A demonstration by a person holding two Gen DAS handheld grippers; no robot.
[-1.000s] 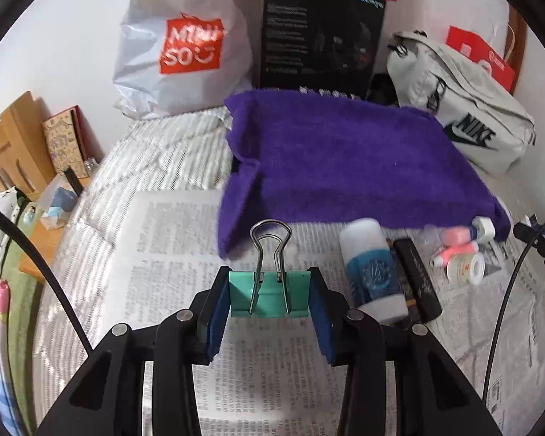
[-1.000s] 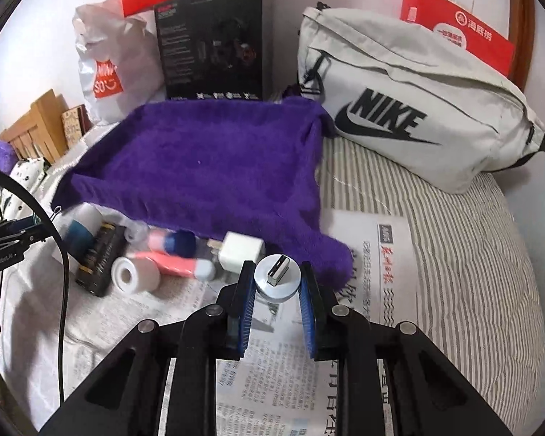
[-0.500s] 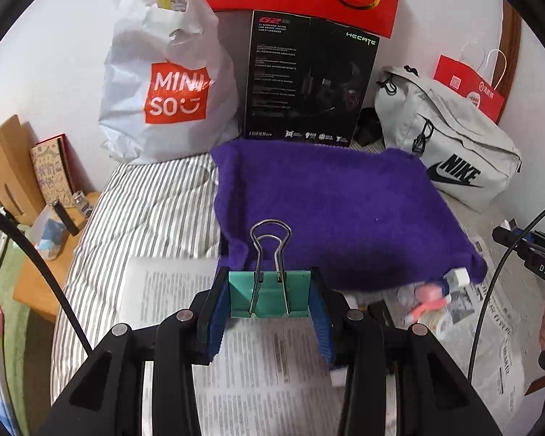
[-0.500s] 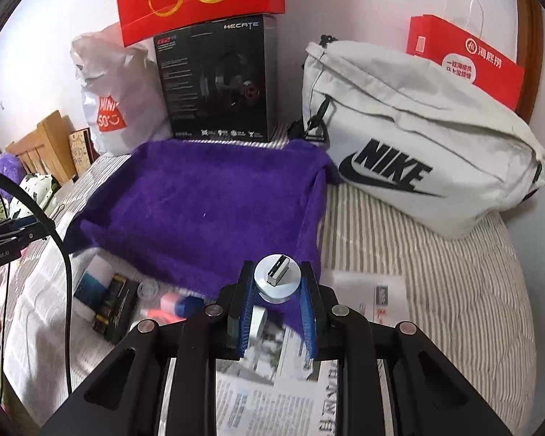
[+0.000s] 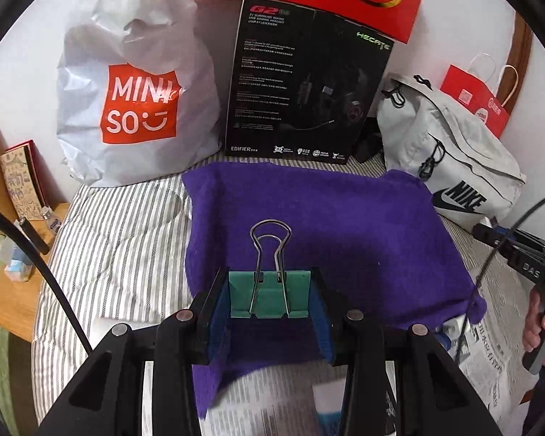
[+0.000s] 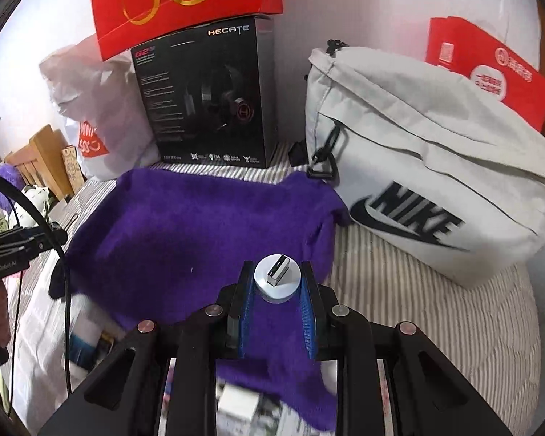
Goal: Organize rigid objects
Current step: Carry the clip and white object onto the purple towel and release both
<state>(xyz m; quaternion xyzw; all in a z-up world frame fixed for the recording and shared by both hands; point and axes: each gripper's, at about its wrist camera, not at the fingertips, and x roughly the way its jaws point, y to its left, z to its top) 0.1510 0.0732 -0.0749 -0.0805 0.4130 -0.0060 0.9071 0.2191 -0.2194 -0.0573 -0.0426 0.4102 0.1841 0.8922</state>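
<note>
The left gripper [image 5: 269, 299] is clenched on a green binder clip [image 5: 269, 294], which sits upright between the blue pads with its wire handles pointing up and away. The right gripper [image 6: 277, 285] is clenched on a small round silver USB adapter [image 6: 277, 283], plug end facing up. Both are held in the air above the purple towel [image 5: 327, 225] spread on the striped bed [image 5: 120, 232]: the clip over the towel's near left part, the adapter over its near right corner.

The towel's upper surface is bare in both views, so, if it is the place where the rigid things are to be gathered, nothing has been set there yet. These two pieces look like the first to arrive, and each has yet to be lowered and let go.

More remains on the newspaper [image 5: 490, 356] at the bed's near edge, in front of the towel. A white cylinder with a blue band [image 5: 328, 410] shows below the left gripper, and a white blocky item [image 6: 238, 405], blurred, shows below the right one; others at the towel's near edge are too blurred or hidden to name. By this reading the task is at an early stage, with most of it left.
</note>
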